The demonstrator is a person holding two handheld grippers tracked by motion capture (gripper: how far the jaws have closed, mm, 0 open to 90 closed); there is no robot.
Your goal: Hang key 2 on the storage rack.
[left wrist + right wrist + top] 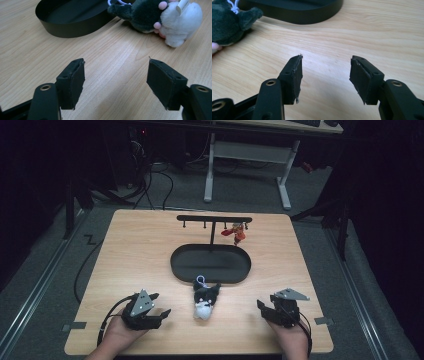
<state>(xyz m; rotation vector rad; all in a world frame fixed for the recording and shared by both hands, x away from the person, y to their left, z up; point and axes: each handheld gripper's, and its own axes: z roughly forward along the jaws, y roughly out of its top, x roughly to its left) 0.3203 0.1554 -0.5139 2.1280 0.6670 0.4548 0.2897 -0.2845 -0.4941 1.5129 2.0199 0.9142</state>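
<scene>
A small black and white plush toy (205, 301) with a white loop lies on the wooden table (140, 250), just in front of the black oval tray (210, 263). The plush toy (162, 18) is ahead and to the right in the left gripper view, and its dark ear (229, 22) shows at the upper left of the right gripper view. My left gripper (161, 304) rests low at the front left, open, nothing between its jaws. My right gripper (264, 309) sits at the front right, jaws apart and empty. A small red figure (239, 233) hangs from the black rack (214, 219).
The rack stands on a post rising from the tray's far side, with several hooks along its bar. A white-legged desk (247, 160) and cables lie on the floor beyond the table. Bare wood (362, 32) lies ahead of the right gripper.
</scene>
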